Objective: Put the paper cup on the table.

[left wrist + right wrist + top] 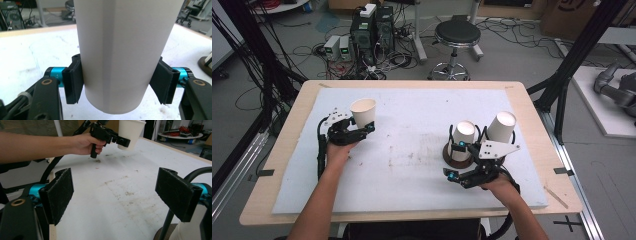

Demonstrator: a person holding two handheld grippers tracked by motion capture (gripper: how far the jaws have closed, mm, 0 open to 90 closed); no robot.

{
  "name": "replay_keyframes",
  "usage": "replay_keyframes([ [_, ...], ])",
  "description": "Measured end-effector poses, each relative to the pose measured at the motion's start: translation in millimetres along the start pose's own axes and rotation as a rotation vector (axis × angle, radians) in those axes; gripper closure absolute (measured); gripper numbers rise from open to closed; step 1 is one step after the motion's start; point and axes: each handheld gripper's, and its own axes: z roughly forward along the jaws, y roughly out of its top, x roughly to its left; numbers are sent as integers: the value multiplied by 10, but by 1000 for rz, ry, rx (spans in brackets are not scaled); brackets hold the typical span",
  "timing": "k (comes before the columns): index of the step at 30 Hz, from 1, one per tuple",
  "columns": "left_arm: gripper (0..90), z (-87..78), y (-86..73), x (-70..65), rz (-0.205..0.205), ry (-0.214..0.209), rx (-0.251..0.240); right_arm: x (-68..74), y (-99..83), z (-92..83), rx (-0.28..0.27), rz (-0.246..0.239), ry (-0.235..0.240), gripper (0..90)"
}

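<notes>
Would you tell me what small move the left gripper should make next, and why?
Probably carry its cup right toward the holder. The left gripper is shut on the cup, lifted off the table, and the right gripper waits open.

Lab: computer towers (373, 27), floor cables (307, 50), black rig frames (579, 47).

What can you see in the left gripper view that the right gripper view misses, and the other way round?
The left gripper view alone shows, close up, the left gripper's pads pressed on the white paper cup and the cup's side seam. The right gripper view alone shows the right gripper open and holding nothing, the person's left hand on the other gripper's handle, and brown stains on the mat. Both show the cup and the white mat.
</notes>
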Motion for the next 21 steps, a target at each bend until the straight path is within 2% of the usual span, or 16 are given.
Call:
replay_keyframes([
  [13,348,108,-128,73,-48,47,121,4,3,44,3,-1,17,155],
  [16,348,110,-126,72,-49,55,123,12,5,41,2,3,18,155],
  [21,347,133,-127,51,-44,81,160,18,-3,31,6,8,16,155],
])
